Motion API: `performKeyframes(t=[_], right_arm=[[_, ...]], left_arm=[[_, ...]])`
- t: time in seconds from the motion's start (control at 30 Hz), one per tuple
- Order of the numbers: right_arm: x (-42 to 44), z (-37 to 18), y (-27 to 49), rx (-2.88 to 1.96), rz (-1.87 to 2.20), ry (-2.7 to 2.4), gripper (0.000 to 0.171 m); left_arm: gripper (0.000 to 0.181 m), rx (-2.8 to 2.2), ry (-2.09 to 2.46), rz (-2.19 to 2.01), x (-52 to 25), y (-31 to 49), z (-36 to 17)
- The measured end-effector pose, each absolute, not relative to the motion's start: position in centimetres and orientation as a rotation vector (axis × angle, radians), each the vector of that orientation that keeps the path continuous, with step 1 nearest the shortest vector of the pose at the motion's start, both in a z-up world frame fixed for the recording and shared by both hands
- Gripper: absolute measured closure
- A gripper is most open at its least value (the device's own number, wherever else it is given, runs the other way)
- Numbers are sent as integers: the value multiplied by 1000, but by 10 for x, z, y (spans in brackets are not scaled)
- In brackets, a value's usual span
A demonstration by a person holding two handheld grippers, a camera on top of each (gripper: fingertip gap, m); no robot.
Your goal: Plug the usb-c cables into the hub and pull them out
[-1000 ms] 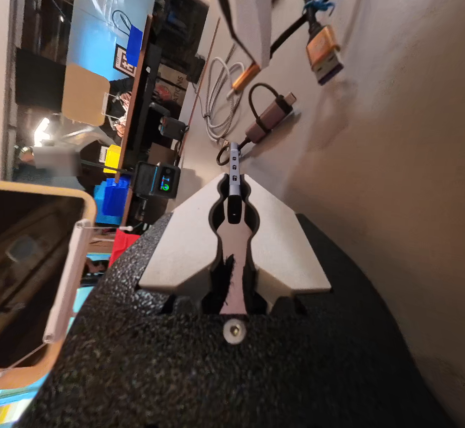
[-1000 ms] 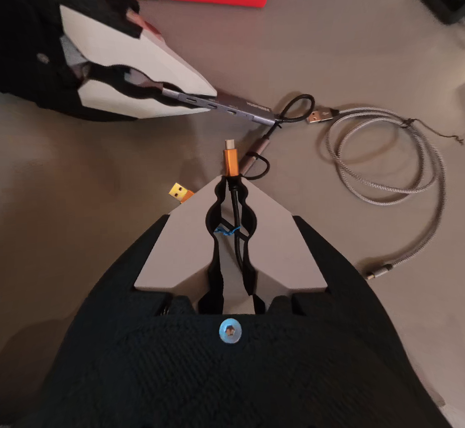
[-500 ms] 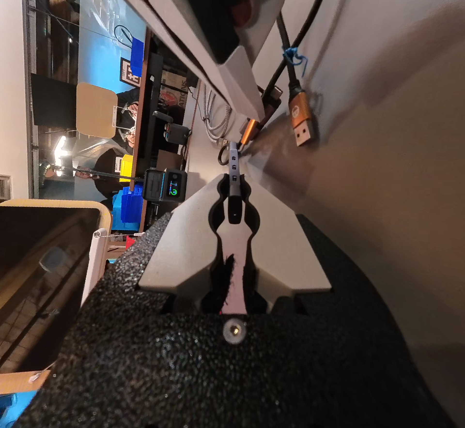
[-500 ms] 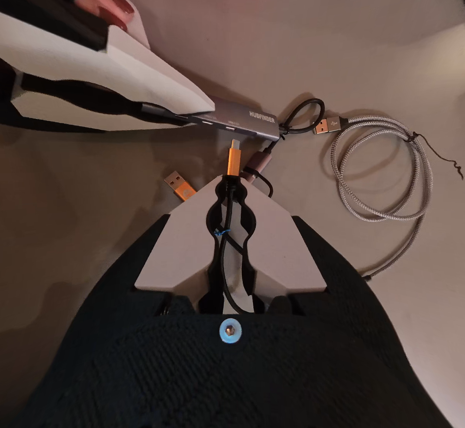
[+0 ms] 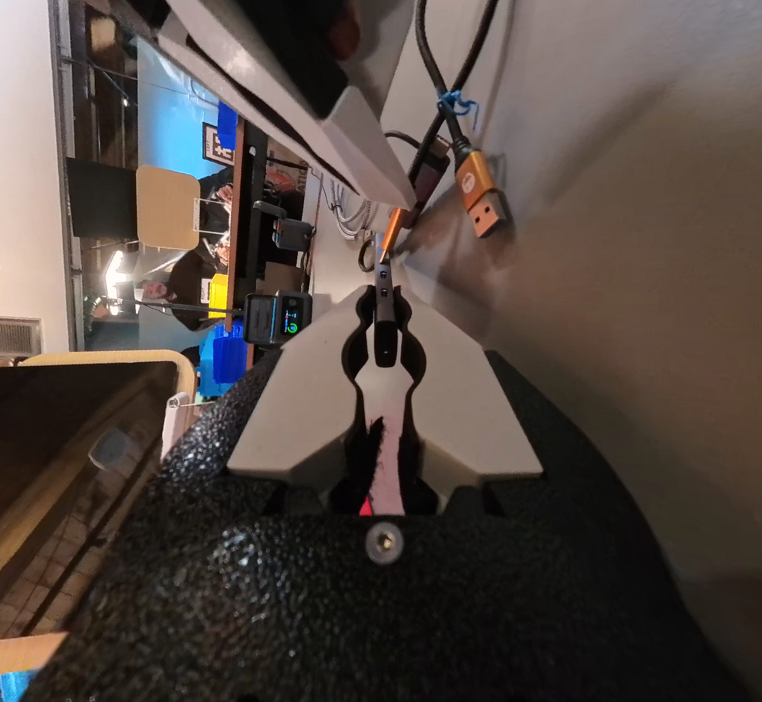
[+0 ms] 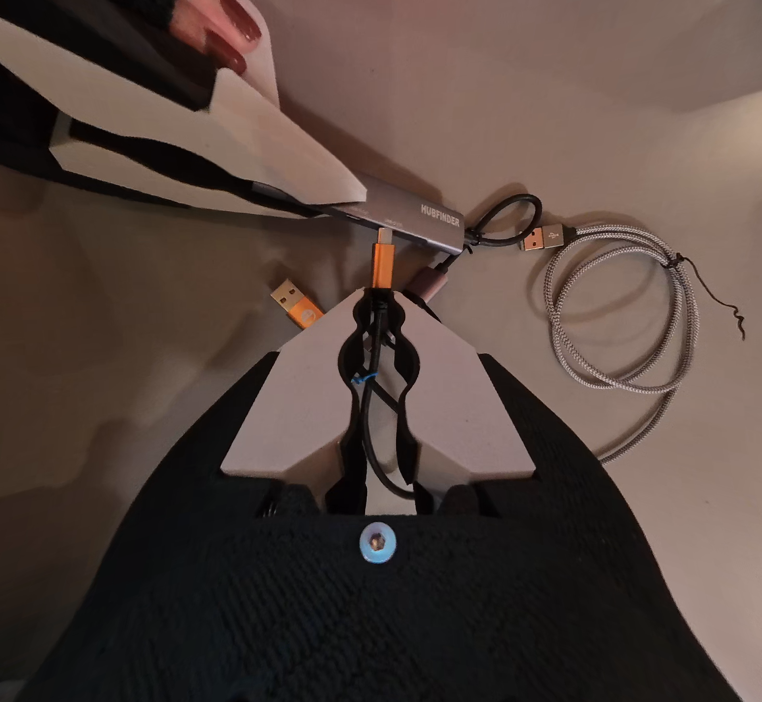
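Note:
My left gripper [image 5: 384, 290] is shut on the near end of the grey hub [image 5: 384, 313], held edge-on. In the right wrist view the same gripper [image 6: 354, 199] comes in from the left, clamped on the hub [image 6: 416, 218]. My right gripper [image 6: 378, 290] is shut on the orange USB-C plug [image 6: 382, 265] of a black cable. The plug's metal tip touches a port on the hub's side; how deep it sits I cannot tell. The plug also shows in the left wrist view [image 5: 391, 234]. The cable's orange USB-A end [image 6: 297, 302] lies loose on the table.
A coiled grey braided cable [image 6: 626, 311] lies right of the hub, its USB-A end [image 6: 540, 237] near the hub's short black lead [image 6: 507, 220]. A brownish adapter plug [image 6: 429, 280] lies just under the hub. A small black device with a lit screen [image 5: 277, 317] stands beyond.
My right gripper has carried the orange plug forward from a gap short of the hub until its tip meets the hub's port. The left gripper has kept its hold on the hub.

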State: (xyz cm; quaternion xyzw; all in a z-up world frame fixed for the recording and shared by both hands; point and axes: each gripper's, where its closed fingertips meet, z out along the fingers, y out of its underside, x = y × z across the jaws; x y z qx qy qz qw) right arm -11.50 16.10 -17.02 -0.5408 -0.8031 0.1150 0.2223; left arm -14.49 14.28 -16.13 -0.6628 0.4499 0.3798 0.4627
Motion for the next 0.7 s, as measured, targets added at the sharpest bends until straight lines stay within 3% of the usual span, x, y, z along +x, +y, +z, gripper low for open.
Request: performKeyframes(t=[0.7], right_arm=[[-119, -162, 165, -1284, 223, -2196, 166]], left_arm=[[173, -1689, 1121, 917, -143, 141, -161]])
